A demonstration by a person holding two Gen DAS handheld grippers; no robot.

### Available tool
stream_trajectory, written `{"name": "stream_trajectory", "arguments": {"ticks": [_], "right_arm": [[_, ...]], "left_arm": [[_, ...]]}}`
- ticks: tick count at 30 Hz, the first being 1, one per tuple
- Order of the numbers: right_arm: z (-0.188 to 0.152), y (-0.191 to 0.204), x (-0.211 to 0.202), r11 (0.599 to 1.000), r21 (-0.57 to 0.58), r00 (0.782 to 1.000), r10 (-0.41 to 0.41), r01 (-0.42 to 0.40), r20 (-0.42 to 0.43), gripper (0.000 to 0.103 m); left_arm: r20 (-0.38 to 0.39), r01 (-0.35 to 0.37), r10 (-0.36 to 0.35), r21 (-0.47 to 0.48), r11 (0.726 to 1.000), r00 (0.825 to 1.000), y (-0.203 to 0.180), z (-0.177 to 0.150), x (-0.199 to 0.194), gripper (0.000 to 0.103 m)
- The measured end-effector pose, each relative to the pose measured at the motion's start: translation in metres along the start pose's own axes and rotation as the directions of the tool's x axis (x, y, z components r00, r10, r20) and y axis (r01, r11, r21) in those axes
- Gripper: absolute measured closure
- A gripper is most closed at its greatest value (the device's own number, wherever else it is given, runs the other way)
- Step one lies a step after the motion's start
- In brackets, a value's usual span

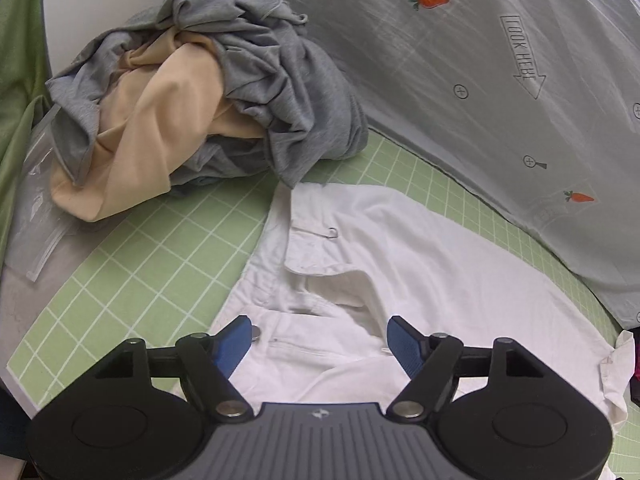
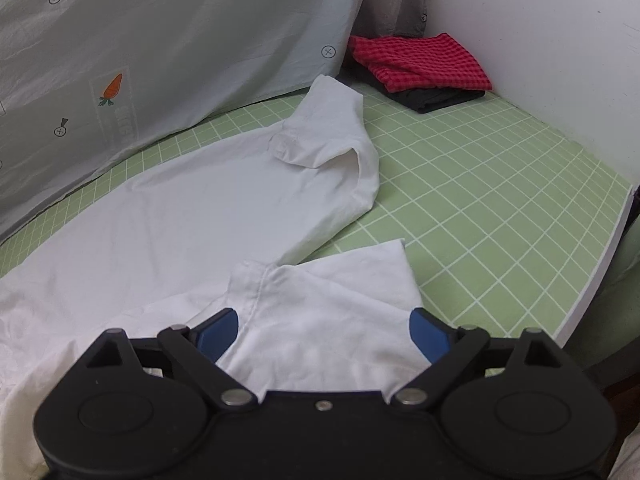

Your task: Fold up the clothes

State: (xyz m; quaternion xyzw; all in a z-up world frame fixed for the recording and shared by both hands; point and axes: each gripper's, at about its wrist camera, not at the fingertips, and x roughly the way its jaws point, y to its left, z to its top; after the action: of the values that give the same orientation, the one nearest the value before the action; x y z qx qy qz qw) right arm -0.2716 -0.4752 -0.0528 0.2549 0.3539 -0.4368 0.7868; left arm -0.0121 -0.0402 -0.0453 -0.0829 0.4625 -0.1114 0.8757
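A white garment [image 1: 420,248] lies spread on the green grid mat [image 1: 140,264], its waistband with a metal button [image 1: 256,334] nearest the camera. My left gripper [image 1: 320,328] hovers over that waistband, open, its blue pads [image 1: 236,340] wide apart and pressing on nothing. In the right wrist view the same white garment [image 2: 192,208] stretches away, one leg end [image 2: 340,136] folded back on itself. My right gripper [image 2: 324,320] stands open above the nearer leg end [image 2: 352,280]; the cloth lies between its pads [image 2: 426,332] without being pinched.
A crumpled pile of grey and cream clothes [image 1: 200,92] sits at the mat's far left, beside a clear plastic bag [image 1: 36,208]. A grey carrot-print sheet [image 2: 160,40] hangs behind. Folded red checked cloth [image 2: 420,62] on dark cloth rests in the far corner. The mat's edge [image 2: 596,268] drops off right.
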Motion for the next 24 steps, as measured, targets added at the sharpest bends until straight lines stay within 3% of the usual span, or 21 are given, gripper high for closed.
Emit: {"name": "stream_trajectory", "arguments": {"ticks": [4,6,7,10,12,13,15,16,17,20,24], "right_arm": [[0.013,0.011,0.022,0.998,0.026,0.998,0.059,-0.058,-0.027,0.008],[0.016,0.024,0.039,0.989,0.057,0.987,0.143,-0.139,-0.077,0.008],[0.016,0.031,0.047,0.988,0.063,0.984,0.144,-0.138,-0.104,0.008],[0.011,0.048,0.073,0.995,0.098,0.978,0.032,-0.012,-0.207,0.008],[0.003,0.045,0.082,0.994,0.111,0.970,0.019,0.008,-0.242,0.014],[0.000,0.041,0.083,0.994,0.106,0.969,0.031,-0.005,-0.245,0.018],[-0.001,0.029,0.078,0.996,0.075,0.971,0.069,-0.053,-0.230,0.054],[0.000,0.021,0.075,0.993,0.078,0.969,0.108,-0.092,-0.223,0.064],[0.001,0.013,0.070,0.989,0.079,0.967,0.137,-0.122,-0.217,0.086],[0.010,-0.009,0.047,0.984,0.068,0.965,0.177,-0.167,-0.193,0.094],[0.030,-0.024,-0.005,0.976,-0.063,0.978,0.205,-0.207,-0.044,0.094]], "left_arm": [[-0.017,-0.007,0.007,0.046,0.999,1.000,-0.042,-0.019,0.001,0.016],[-0.056,-0.010,0.014,0.076,0.997,0.998,-0.058,-0.034,0.006,0.015],[-0.082,-0.009,0.017,0.088,0.996,0.996,-0.064,-0.041,0.009,0.016],[-0.140,0.005,0.008,0.090,0.996,0.990,-0.075,-0.059,0.014,0.015],[-0.165,0.015,0.000,0.086,0.996,0.986,-0.081,-0.068,0.017,0.015],[-0.172,0.016,-0.001,0.086,0.996,0.985,-0.084,-0.071,0.018,0.015],[-0.176,0.009,0.005,0.082,0.997,0.984,-0.088,-0.072,0.019,0.015],[-0.178,0.005,0.008,0.074,0.997,0.984,-0.090,-0.072,0.020,0.015],[-0.179,0.001,0.011,0.067,0.998,0.984,-0.091,-0.072,0.021,0.015],[-0.179,-0.011,0.020,0.051,0.999,0.984,-0.095,-0.070,0.026,0.015],[-0.178,-0.042,0.054,0.068,0.997,0.983,-0.101,-0.070,0.037,0.015]]}}
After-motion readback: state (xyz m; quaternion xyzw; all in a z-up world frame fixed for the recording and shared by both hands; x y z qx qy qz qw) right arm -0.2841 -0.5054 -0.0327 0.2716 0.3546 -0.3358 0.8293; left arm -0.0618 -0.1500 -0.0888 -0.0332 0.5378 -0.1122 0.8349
